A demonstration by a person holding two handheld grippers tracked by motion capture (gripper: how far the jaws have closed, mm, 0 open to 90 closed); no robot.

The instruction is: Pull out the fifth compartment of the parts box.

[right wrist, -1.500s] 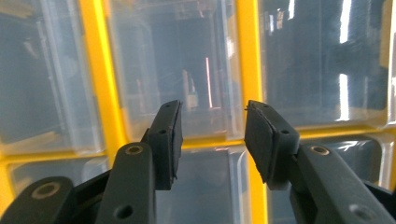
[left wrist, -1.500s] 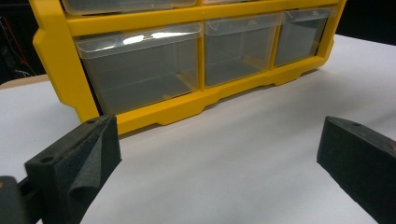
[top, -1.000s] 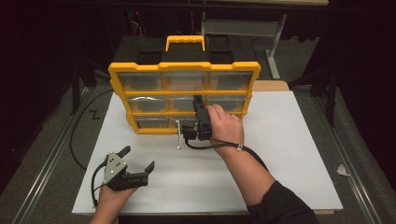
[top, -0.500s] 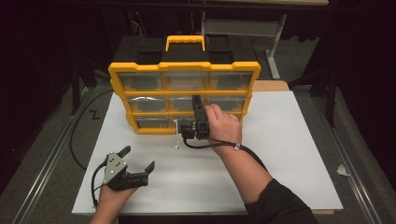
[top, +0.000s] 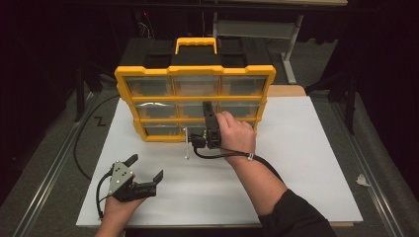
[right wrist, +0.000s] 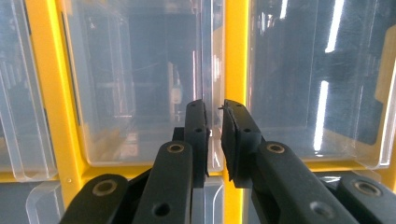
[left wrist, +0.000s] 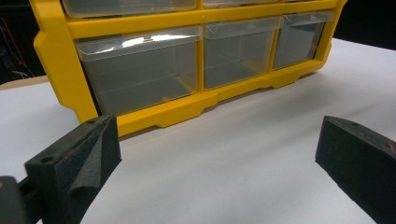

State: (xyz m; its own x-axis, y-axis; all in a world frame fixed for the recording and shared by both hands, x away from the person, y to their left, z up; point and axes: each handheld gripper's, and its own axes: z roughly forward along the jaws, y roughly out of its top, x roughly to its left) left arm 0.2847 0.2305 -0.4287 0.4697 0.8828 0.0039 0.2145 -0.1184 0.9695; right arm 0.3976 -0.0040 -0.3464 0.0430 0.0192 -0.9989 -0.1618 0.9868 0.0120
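Black ribbed fingers (right wrist: 233,135) of the right gripper (right wrist: 213,109) pinch a clear plastic drawer lip (right wrist: 208,84), just closed.

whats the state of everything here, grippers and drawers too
yellow drawer organizer: upright on the white board, handle on top
middle centre drawer: pushed in, its clear lip pinched
bottom-row drawers: pushed in, empty
right gripper: jaws have just closed on the middle centre drawer's lip
left gripper: open, holding nothing, low over the board
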